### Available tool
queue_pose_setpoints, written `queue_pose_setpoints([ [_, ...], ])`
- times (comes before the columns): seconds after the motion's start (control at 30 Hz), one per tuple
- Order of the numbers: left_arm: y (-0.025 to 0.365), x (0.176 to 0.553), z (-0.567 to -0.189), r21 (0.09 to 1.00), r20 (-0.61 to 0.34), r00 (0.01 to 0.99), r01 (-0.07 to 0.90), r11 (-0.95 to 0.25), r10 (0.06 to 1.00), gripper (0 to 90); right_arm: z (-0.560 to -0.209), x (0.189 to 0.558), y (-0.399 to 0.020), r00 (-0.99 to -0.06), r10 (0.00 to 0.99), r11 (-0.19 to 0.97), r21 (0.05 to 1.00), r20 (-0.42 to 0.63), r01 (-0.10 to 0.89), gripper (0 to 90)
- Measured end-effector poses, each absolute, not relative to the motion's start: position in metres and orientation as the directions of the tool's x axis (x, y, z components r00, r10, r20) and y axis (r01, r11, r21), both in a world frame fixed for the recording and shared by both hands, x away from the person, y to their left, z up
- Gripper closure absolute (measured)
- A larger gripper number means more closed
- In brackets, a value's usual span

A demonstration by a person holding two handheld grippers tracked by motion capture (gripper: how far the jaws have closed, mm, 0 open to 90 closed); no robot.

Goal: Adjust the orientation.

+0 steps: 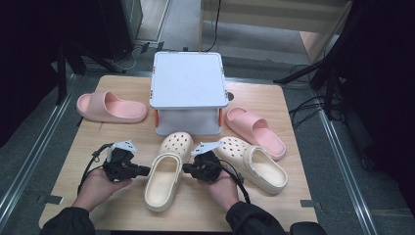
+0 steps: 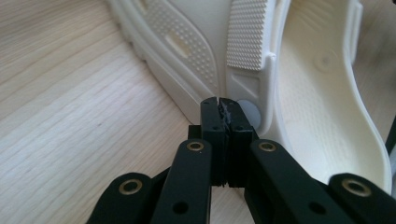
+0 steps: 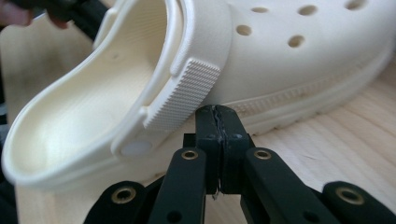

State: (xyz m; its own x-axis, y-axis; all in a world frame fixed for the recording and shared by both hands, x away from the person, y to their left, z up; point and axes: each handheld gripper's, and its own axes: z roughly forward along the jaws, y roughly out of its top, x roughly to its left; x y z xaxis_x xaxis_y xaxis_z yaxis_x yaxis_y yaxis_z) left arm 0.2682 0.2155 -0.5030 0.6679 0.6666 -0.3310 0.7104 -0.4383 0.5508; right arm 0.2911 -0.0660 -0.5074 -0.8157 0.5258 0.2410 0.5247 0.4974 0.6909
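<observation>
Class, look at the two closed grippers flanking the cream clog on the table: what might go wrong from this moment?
1. Both the left gripper and right gripper have jaws shut with nothing between them, pressing the sides of the left cream clog; squeezed this way, it may slip out or tip if lifted.
2. The second cream clog lies right beside the right hand; a swing could knock it into the pink slide.
</observation>
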Motion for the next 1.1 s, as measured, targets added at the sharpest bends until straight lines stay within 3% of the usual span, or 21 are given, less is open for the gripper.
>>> queue_pose_setpoints([
  [0.17, 0.200, 0.269, -0.506, 0.533, -0.376, 0.658, 0.730, -0.429, 0.652, 88.4, -0.508, 0.299, -0.075, -0.778, 0.572, 0.457, 0.687, 0.259, 0.565, 90.0],
  [0.27, 0.198, 0.270, -0.506, 0.531, -0.346, 0.659, 0.724, -0.440, 0.668, 85.5, -0.509, 0.302, -0.078, -0.768, 0.579, 0.444, 0.684, 0.273, 0.578, 89.6],
  [0.47, 0.212, 0.269, -0.494, 0.567, -0.368, 0.631, 0.734, -0.373, 0.683, 76.9, -0.502, 0.303, -0.082, -0.792, 0.564, 0.468, 0.698, 0.236, 0.541, 78.5],
  [0.87, 0.217, 0.267, -0.480, 0.584, -0.324, 0.644, 0.712, -0.389, 0.693, 39.2, -0.478, 0.292, -0.117, -0.839, 0.476, 0.458, 0.741, 0.263, 0.491, 60.9],
  [1.1, 0.216, 0.273, -0.477, 0.618, -0.308, 0.673, 0.679, -0.396, 0.673, 36.1, -0.470, 0.282, -0.133, -0.848, 0.467, 0.470, 0.741, 0.251, 0.479, 59.1],
])
